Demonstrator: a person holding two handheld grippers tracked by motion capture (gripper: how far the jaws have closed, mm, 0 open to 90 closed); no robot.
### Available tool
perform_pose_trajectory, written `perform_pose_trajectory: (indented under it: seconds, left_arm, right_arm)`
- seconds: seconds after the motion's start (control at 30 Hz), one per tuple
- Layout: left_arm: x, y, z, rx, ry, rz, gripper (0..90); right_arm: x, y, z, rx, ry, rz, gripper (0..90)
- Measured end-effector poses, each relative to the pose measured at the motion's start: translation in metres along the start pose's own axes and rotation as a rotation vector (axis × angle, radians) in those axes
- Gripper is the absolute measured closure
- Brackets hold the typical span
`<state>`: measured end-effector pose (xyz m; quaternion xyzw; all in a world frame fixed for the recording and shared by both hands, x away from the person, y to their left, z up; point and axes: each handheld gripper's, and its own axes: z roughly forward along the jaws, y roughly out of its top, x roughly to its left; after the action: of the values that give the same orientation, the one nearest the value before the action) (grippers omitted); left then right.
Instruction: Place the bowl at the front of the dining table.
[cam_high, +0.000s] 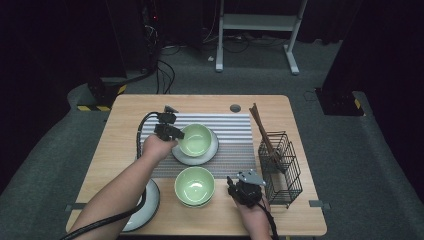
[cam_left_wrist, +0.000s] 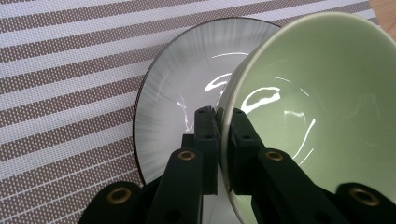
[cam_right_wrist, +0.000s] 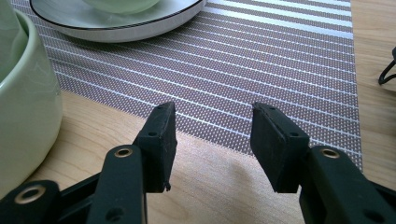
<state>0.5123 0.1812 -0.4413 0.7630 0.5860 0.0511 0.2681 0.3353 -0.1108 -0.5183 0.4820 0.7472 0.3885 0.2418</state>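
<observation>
We have our left gripper (cam_high: 176, 134) clamped on the rim of a green bowl (cam_high: 195, 139): in the left gripper view one jaw sits outside the wall and the other inside, with the rim (cam_left_wrist: 223, 116) pinched tight between them. That bowl sits on a grey plate (cam_high: 212, 150) with a dark edge, and the plate lies on the striped mat (cam_high: 235, 131) in the middle of the counter (cam_high: 295, 220), toward its far edge. In the left gripper view the bowl leans over the plate (cam_left_wrist: 177, 93); we cannot tell whether its base rests flat.

Our right gripper (cam_high: 231, 186) hovers low near the counter's near edge, right of centre, and its jaws stand wide apart with nothing between them. Its own view looks across bare wood to the near edge of the mat (cam_right_wrist: 261, 70), with the plate (cam_right_wrist: 116, 23) beyond.

A second green bowl (cam_high: 194, 186) stands just to the left of that gripper, straddling the mat's near edge; its wall (cam_right_wrist: 23, 112) shows at the left of the right gripper view, apart from the jaws. Another plate (cam_high: 150, 202) lies toward the near left corner, partly under our left forearm. A black wire basket (cam_high: 282, 170) stands by the right edge, holding brown chopsticks (cam_high: 262, 130) that lean toward the far edge.
</observation>
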Motion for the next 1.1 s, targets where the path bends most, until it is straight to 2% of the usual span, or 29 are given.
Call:
perform_pose_trajectory:
  seconds: [0.9, 1.1]
  left_arm:
    - [0.0011, 0.0047, 0.0086, -0.009, 0.014, -0.015, 83.9]
    - [-0.0008, 0.0072, 0.0087, -0.004, 0.018, -0.008, 83.7]
  right_arm:
    - [-0.0004, 0.0002, 0.0000, -0.002, 0.003, 0.001, 50.4]
    - [0.0002, 0.0014, -0.0015, -0.010, 0.005, 0.000, 50.5]
